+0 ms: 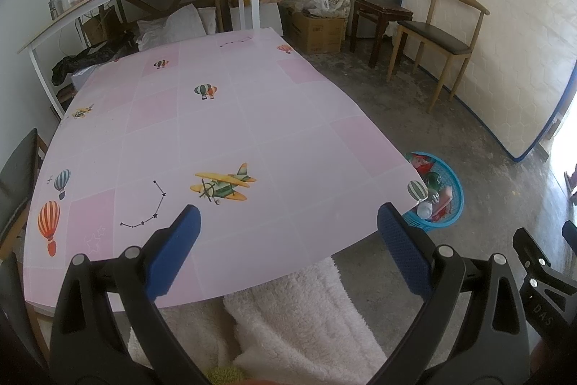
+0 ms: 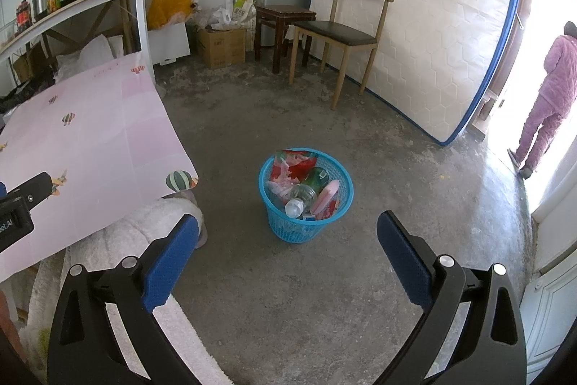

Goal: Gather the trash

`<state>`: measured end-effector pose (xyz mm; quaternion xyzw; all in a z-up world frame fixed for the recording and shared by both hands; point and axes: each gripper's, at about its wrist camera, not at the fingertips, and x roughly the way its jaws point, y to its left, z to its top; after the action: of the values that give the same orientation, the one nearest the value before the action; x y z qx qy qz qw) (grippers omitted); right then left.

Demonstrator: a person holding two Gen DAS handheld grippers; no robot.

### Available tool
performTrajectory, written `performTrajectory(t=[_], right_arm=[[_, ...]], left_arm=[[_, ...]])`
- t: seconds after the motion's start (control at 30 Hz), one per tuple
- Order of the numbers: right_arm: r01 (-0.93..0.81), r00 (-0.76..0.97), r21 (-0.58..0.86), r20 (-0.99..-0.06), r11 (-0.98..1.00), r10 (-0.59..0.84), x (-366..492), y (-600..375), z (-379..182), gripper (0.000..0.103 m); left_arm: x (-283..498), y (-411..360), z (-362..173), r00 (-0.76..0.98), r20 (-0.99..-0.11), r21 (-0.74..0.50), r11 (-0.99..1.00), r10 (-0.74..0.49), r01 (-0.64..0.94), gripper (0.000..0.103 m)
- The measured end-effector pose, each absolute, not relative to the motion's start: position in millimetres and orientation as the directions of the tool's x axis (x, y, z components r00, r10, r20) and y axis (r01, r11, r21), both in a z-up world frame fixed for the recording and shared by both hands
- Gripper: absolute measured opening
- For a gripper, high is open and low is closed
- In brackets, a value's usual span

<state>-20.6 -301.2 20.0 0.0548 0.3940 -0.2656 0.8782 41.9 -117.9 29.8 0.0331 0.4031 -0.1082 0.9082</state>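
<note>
We hold both claws wide apart and empty: the left claw (image 1: pixel 288 222) hovers over the near edge of the pink bench (image 1: pixel 252 118), and the right claw (image 2: pixel 288 233) points down at the concrete floor (image 2: pixel 396 190) toward the blue basket (image 2: pixel 285 230). The basket stands on the floor just off the bench's near right corner, and the trash is in it: a clear plastic bottle (image 2: pixel 299 199), a green bottle (image 2: pixel 317 177), red wrappers (image 2: pixel 292 165) and a pink piece we cannot identify from this height. The bench top shows only its printed planes and balloons, so we judge the collecting to be nearly or wholly done.

The hazards from here are few but real. The basket is light and loaded high, with the clear bottle lying near its rim; a claw lowered carelessly, or a grip on one side of the thin mesh wall, could tip it and scatter the load across the floor. The white fleece garment (image 2: pixel 119 240) draped below the bench's near edge could catch a claw swinging low. A person in pink (image 2: pixel 548 96) stands in the bright doorway, well apart from the basket.
</note>
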Motion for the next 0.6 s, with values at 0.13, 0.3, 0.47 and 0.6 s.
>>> performTrajectory(t=[0.13, 0.3, 0.47, 0.6], right_arm=[[0.509, 0.55, -0.112, -0.72, 0.853, -0.423, -19.3, -301.8, 23.2, 0.096], [0.51, 0.549, -0.113, -0.72, 0.853, -0.424, -19.4, -301.2, 22.7, 0.096], [0.509, 0.55, -0.113, -0.72, 0.853, -0.424, -20.0, -300.3, 22.3, 0.096], [0.511, 0.549, -0.113, -0.721, 0.852, -0.424, -19.8, -299.9, 21.8, 0.096]], left_arm=[[42.0, -117.9, 29.9, 0.652, -0.739, -0.028, 0.975, -0.17, 0.222, 0.094], [42.0, -117.8, 29.9, 0.652, -0.739, -0.028, 0.974, -0.17, 0.223, 0.094], [41.6, -117.8, 29.6, 0.651, -0.739, -0.028, 0.974, -0.171, 0.223, 0.094], [41.5, -117.6, 29.7, 0.65, -0.74, -0.029, 0.974, -0.17, 0.223, 0.094]])
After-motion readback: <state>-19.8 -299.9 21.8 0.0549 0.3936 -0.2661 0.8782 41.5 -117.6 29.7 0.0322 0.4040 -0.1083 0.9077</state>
